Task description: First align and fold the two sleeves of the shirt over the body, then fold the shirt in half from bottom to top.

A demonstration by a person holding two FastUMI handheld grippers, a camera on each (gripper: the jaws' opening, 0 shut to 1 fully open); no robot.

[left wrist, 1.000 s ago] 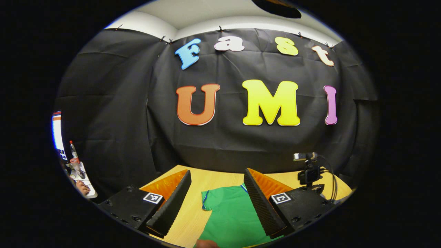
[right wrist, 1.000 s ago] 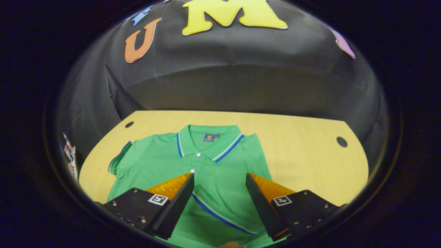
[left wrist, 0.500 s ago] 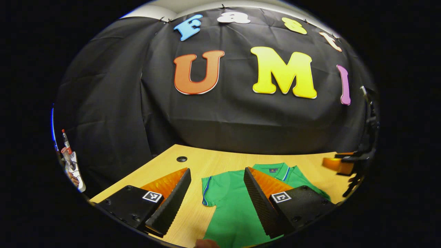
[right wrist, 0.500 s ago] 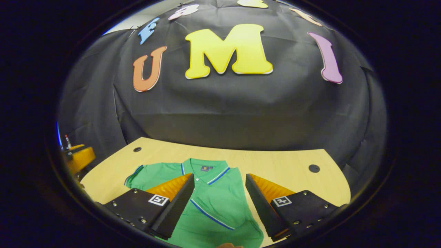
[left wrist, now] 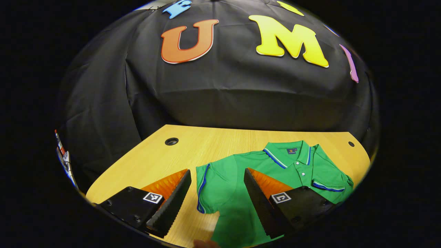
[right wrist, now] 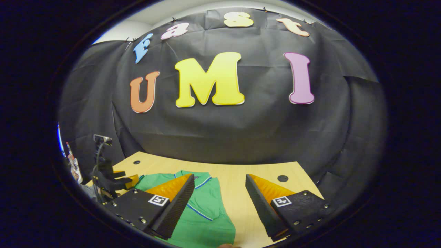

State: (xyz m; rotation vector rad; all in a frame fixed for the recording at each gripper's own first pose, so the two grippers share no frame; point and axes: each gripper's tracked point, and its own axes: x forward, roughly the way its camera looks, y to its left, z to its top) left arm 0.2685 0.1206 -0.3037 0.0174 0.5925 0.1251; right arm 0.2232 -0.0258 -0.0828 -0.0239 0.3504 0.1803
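Both grippers spread wide and grasping nothing above a green shirt on the desk.

In the left gripper view, the left gripper [left wrist: 217,193] hangs with its jaws apart over the shirt [left wrist: 275,168], whose near sleeve [left wrist: 210,186] lies flat between the fingers; bare desk [left wrist: 144,158] runs from that sleeve to a cable hole [left wrist: 171,141] and the desk's far edge. The shirt's other sleeve [left wrist: 329,186] is folded over the body. In the right gripper view, the right gripper [right wrist: 219,203] is likewise released, with open desk beyond the shirt's edge. Compared with a second ago, the left gripper view has dipped, showing more of the shirt, while the right gripper view has lifted off it.
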